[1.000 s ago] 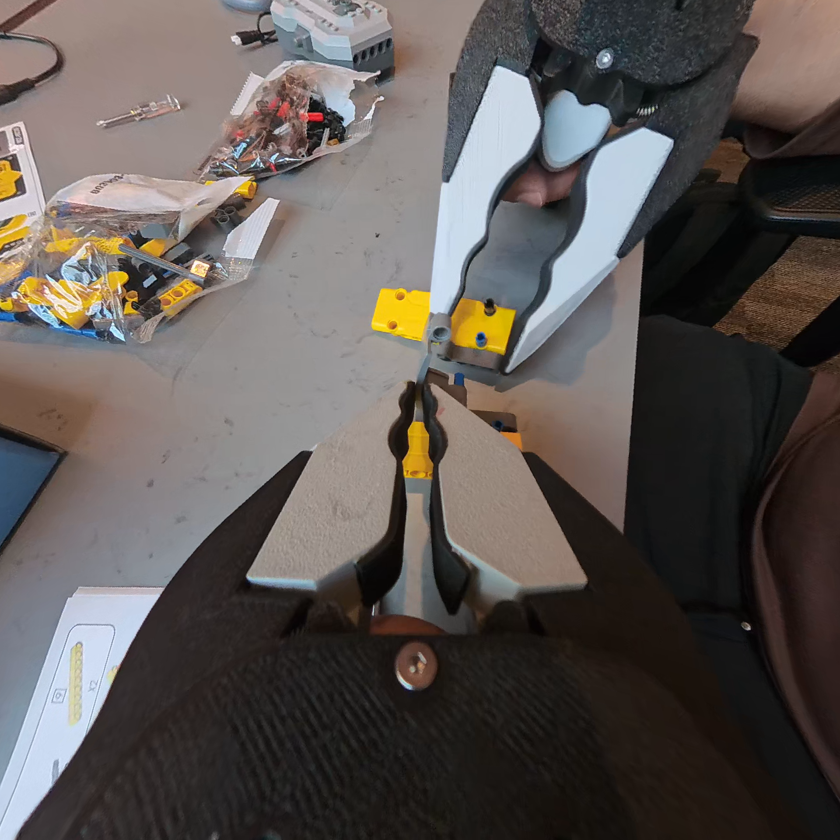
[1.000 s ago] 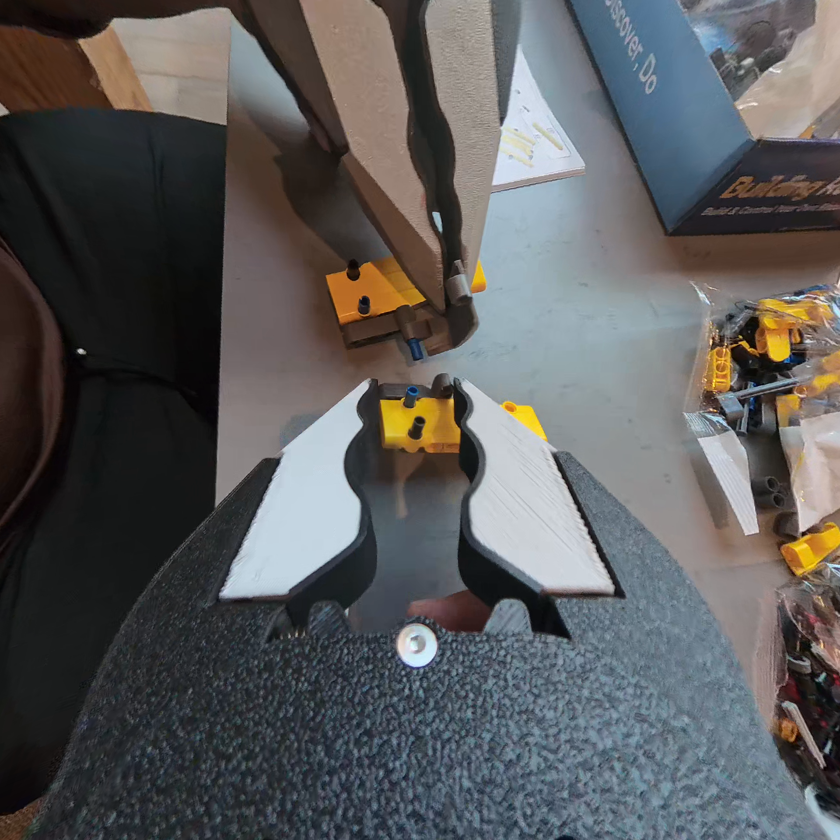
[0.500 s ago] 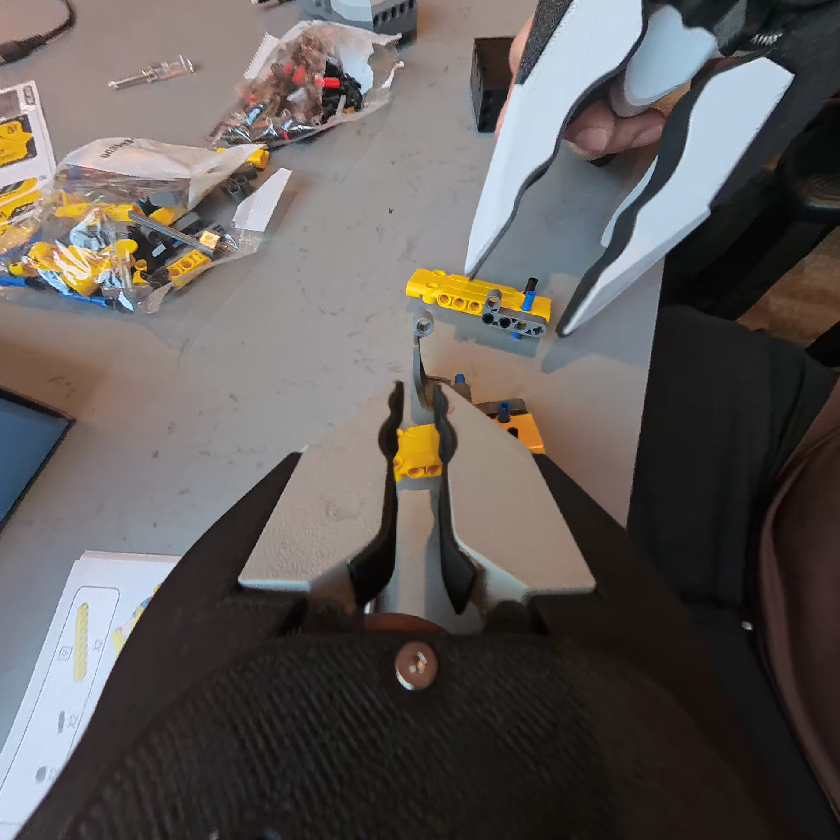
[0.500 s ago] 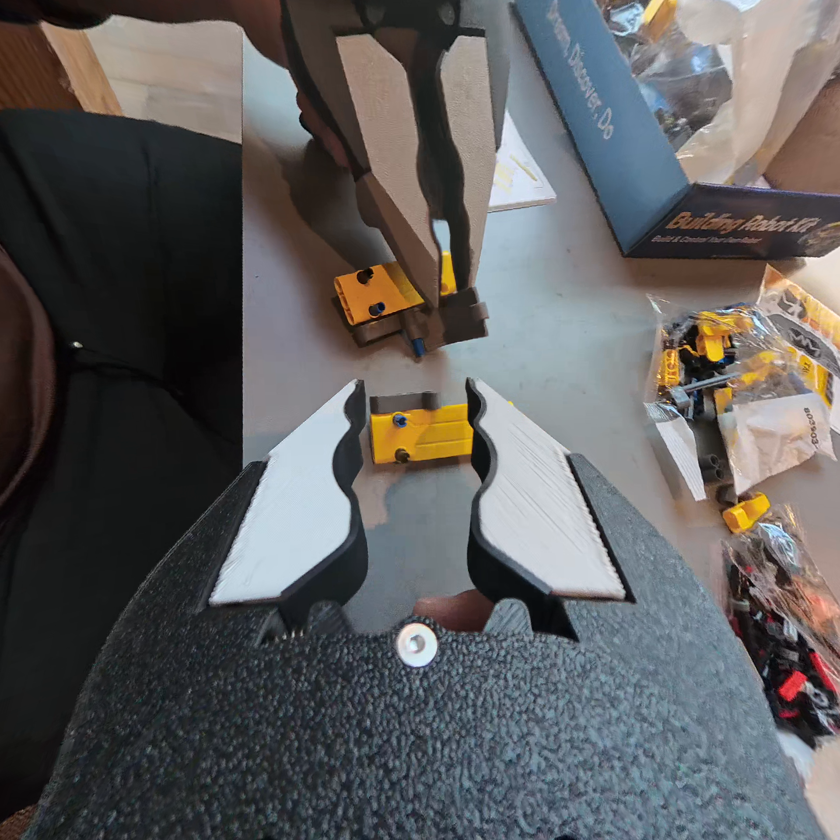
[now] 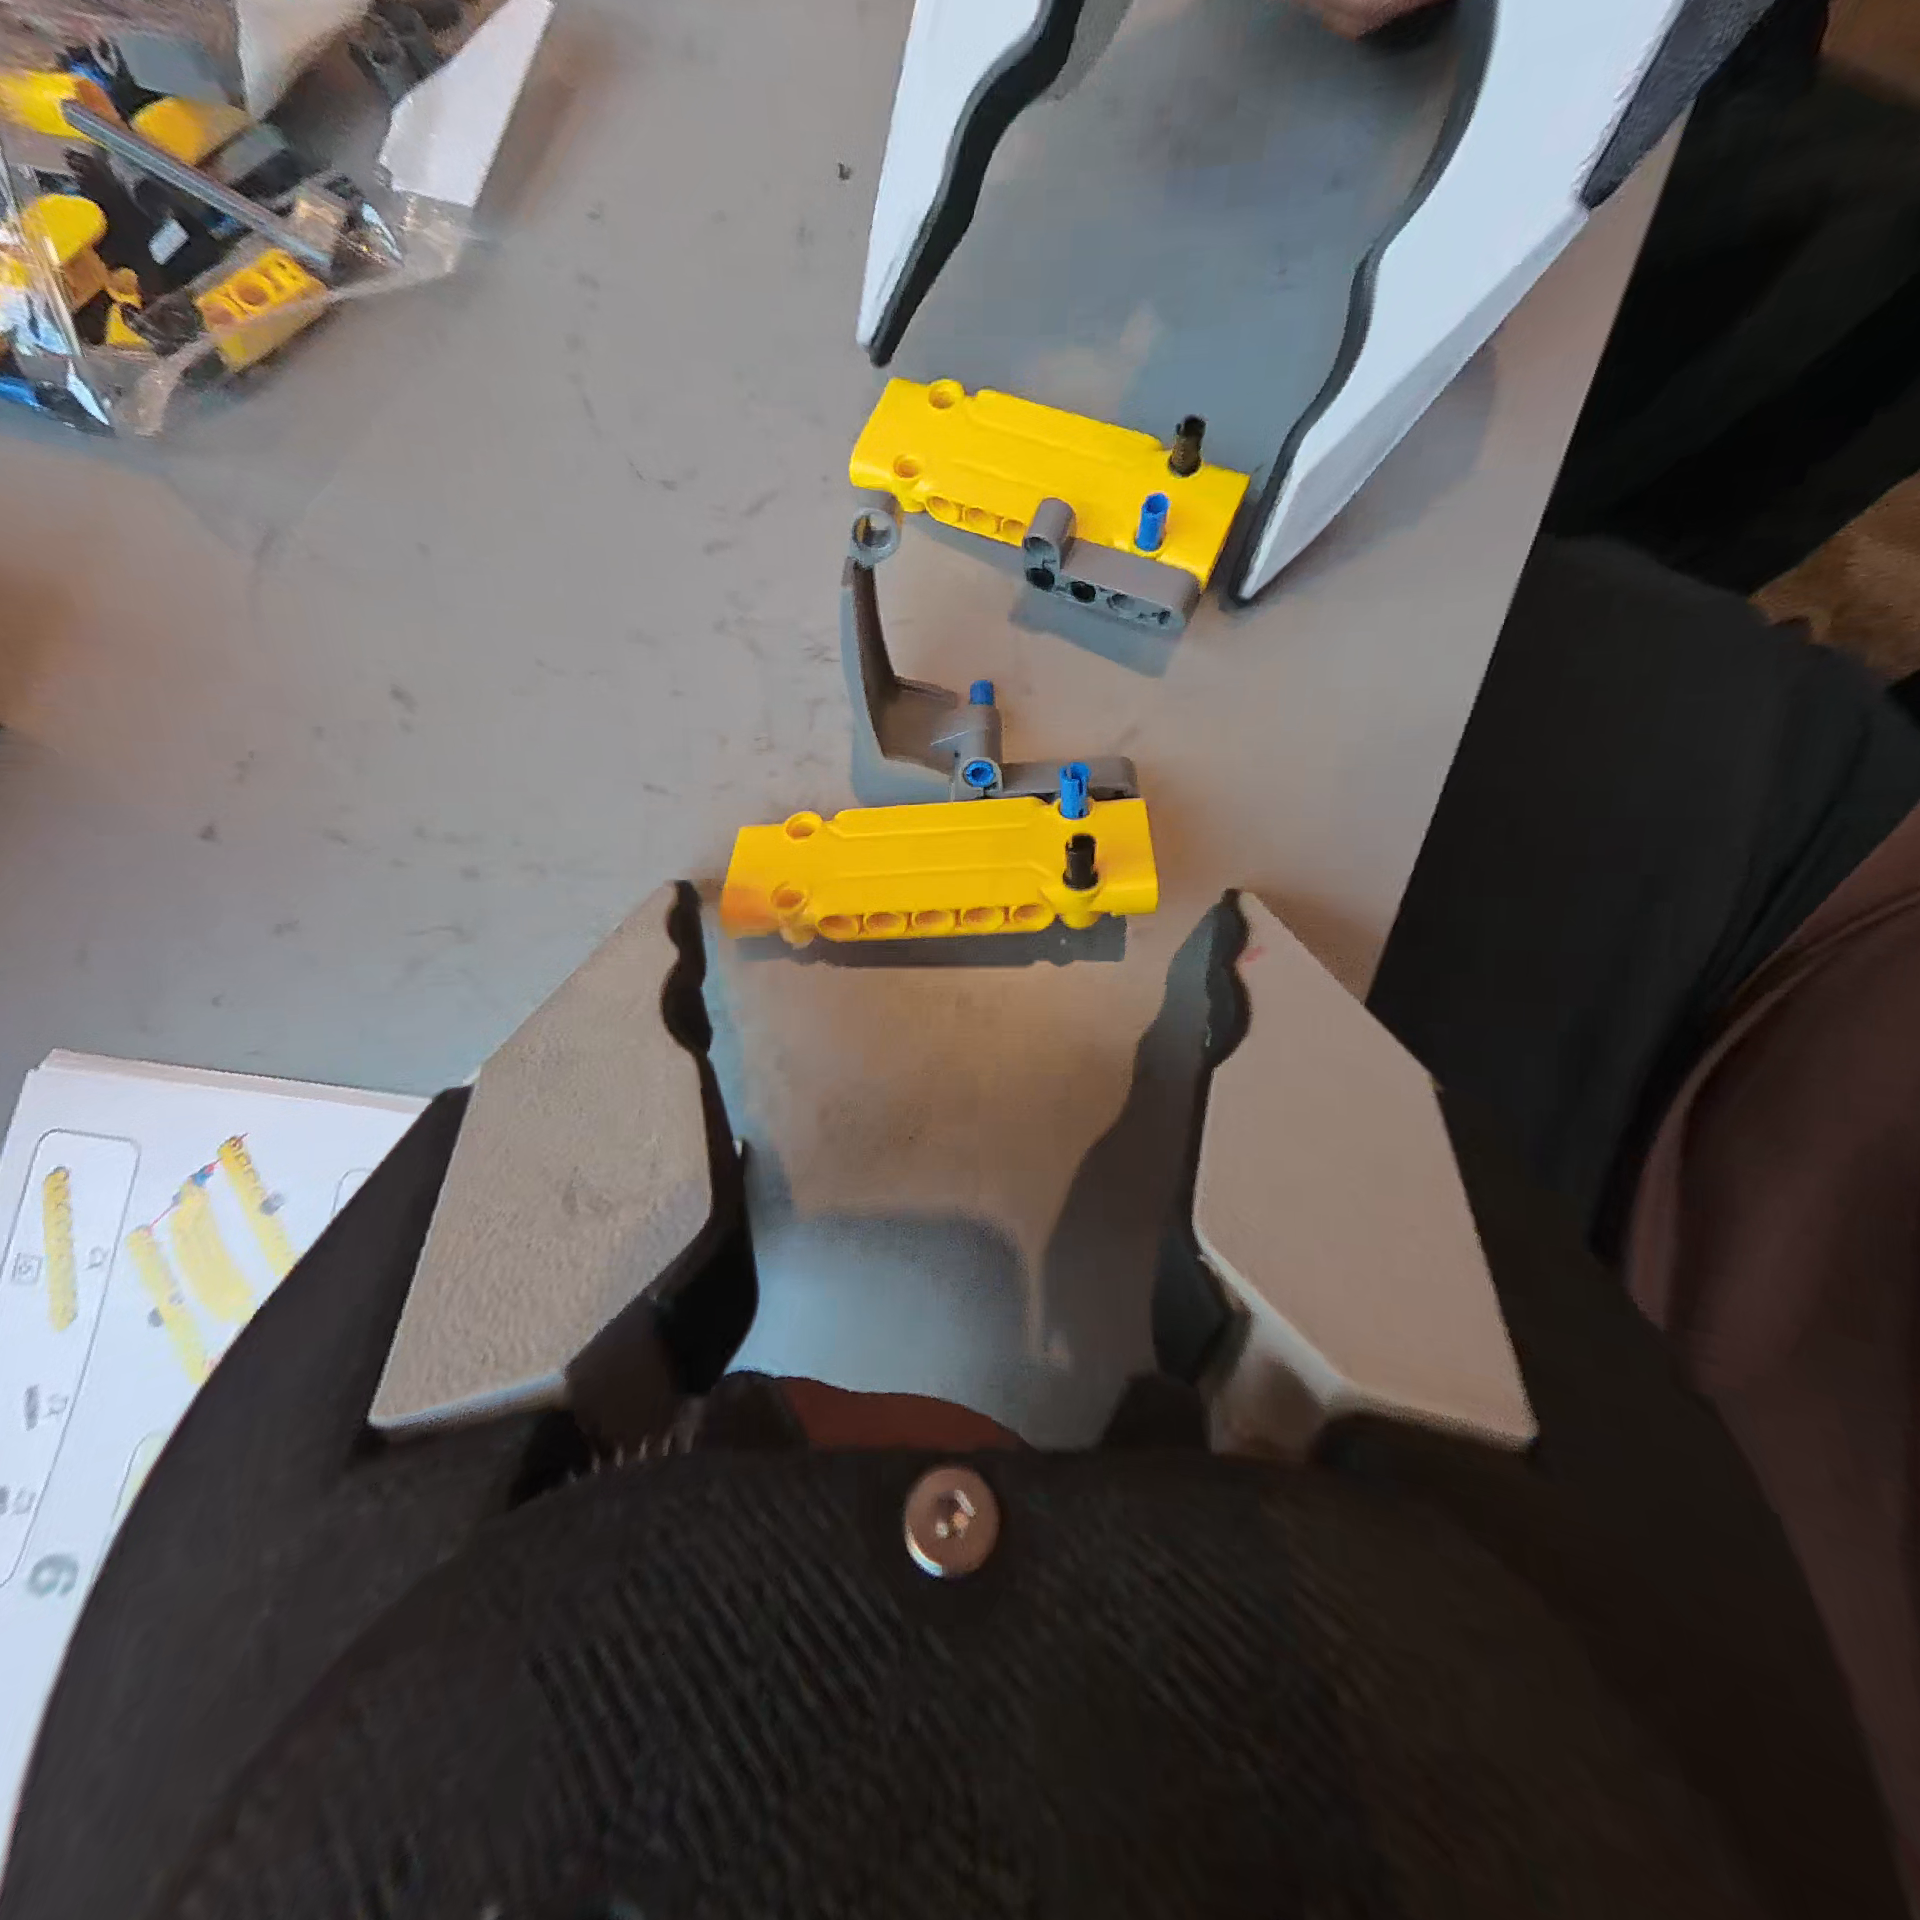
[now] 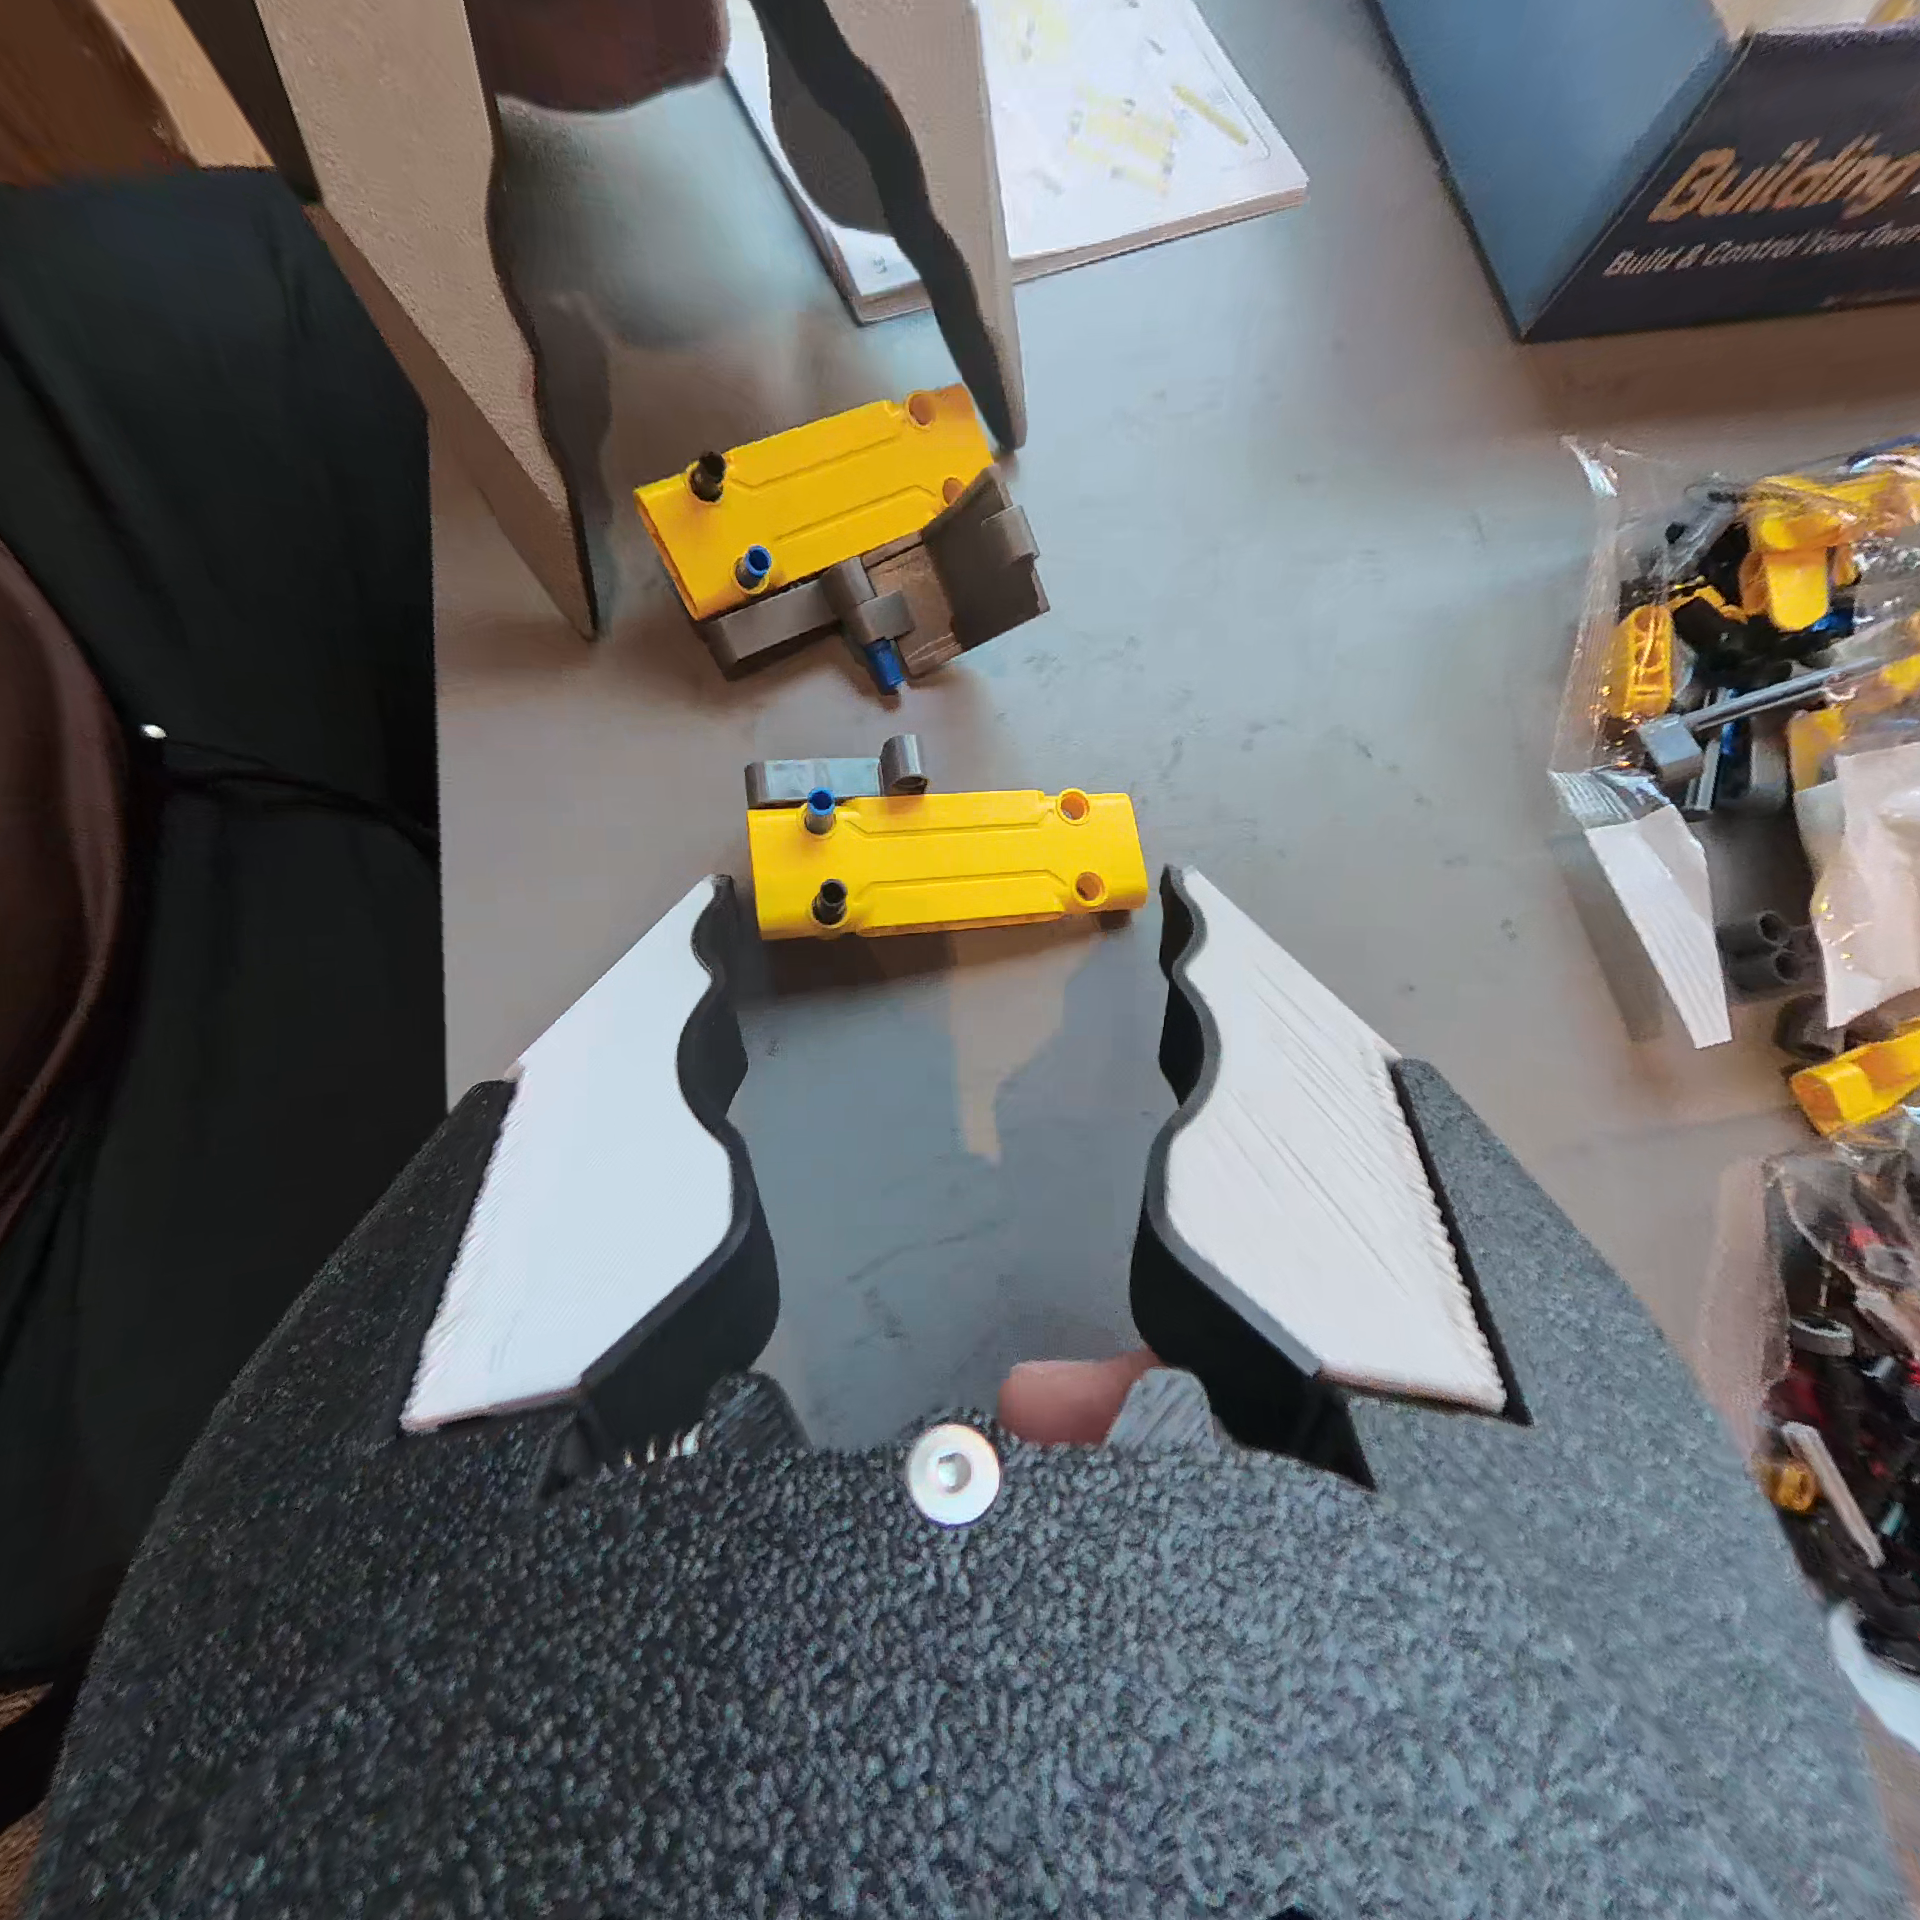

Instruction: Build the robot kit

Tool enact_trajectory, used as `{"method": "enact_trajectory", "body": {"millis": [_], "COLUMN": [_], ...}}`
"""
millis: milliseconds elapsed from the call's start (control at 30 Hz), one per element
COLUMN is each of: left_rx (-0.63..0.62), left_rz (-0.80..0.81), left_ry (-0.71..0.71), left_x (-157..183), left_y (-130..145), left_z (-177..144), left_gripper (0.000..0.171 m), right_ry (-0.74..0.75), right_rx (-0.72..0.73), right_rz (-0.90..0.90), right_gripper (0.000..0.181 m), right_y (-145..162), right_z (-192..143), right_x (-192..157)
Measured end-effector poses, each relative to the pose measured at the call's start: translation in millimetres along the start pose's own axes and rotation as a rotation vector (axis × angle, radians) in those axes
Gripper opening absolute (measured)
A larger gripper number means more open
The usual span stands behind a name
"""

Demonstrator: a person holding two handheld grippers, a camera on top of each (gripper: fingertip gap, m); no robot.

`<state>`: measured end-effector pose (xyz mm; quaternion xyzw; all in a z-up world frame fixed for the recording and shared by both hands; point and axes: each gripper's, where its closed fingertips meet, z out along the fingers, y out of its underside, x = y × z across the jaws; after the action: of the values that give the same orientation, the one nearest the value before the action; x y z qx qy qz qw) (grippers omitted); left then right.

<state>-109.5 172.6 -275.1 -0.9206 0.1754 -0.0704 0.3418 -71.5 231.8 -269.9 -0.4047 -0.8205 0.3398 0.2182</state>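
Facing each other across the two yellow blocks, your jaws are spread wide and grasp nothing. Your left gripper (image 5: 951,909) sits just beside the nearer yellow block (image 5: 940,868); your right gripper (image 6: 940,883) brackets the other yellow block (image 6: 945,857). Both blocks lie flat on the desk (image 5: 520,644), near its edge; a parts bag (image 5: 156,239) lies well apart.
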Motion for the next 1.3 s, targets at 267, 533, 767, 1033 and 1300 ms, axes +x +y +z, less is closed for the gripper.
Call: {"method": "enact_trajectory", "body": {"millis": [267,533,767,1033,1300], "left_rx": [0.043,-0.068,-0.074,-0.053,-0.045], "left_rz": [-0.101,-0.074,0.021,0.027,-0.018], "left_ry": [0.085,0.025,0.060,0.074,0.053], "left_x": [-1.1,-5.6,-5.9,-5.9,-8.6], "left_y": [-14.9,-1.3,2.1,6.9,-2.7], "left_z": [-9.4,-4.1,-4.8,-9.9,-16.6], "left_gripper": [0.094,0.077,0.077,0.083,0.097], "right_ry": [-0.071,-0.108,-0.107,-0.077,-0.085], "right_rx": [0.034,0.004,-0.010,0.005,0.003], "right_rz": [0.074,0.063,0.022,-0.022,-0.021], "right_gripper": [0.080,0.077,0.077,0.077,0.077], "right_y": [-4.5,-2.7,-2.6,-8.9,-10.4], "right_z": [-1.4,3.9,6.9,10.3,12.6], "right_x": [1.6,-2.6,-6.5,-10.2,-11.9]}}
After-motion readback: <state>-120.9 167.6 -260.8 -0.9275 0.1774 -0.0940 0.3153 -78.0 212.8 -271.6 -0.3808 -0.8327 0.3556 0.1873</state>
